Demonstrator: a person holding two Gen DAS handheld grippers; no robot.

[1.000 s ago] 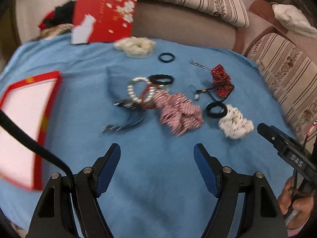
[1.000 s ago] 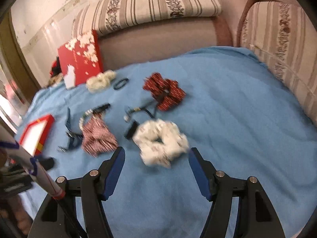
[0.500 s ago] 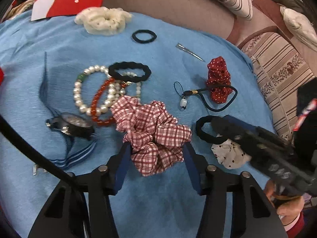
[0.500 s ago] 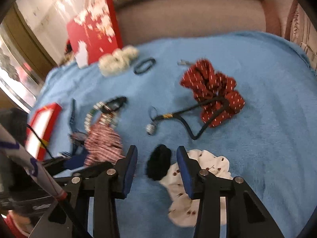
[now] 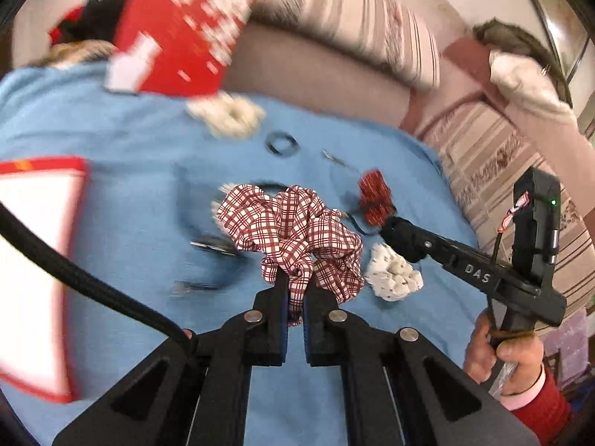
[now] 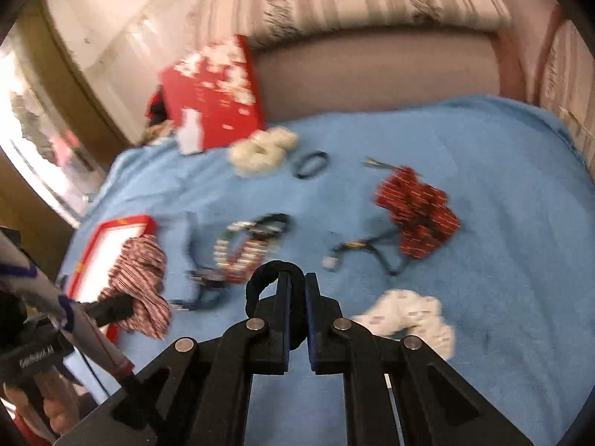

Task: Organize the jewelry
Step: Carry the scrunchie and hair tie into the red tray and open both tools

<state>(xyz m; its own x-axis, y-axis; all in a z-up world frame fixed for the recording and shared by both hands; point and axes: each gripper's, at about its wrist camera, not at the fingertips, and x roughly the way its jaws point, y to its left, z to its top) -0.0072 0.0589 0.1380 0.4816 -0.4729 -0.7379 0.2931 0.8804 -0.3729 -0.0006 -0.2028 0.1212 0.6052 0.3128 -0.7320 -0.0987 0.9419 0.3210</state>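
The left gripper has just closed its fingers on the red plaid scrunchie, which hangs lifted above the blue cover, and the right gripper has just closed on a black hair tie, also raised. Just beyond them a white dotted scrunchie lies on the cover, then a watch, pearl and red bracelets and a dark red dotted scrunchie. Farther away lie a cream scrunchie, a second black tie and a red box lid against the sofa.
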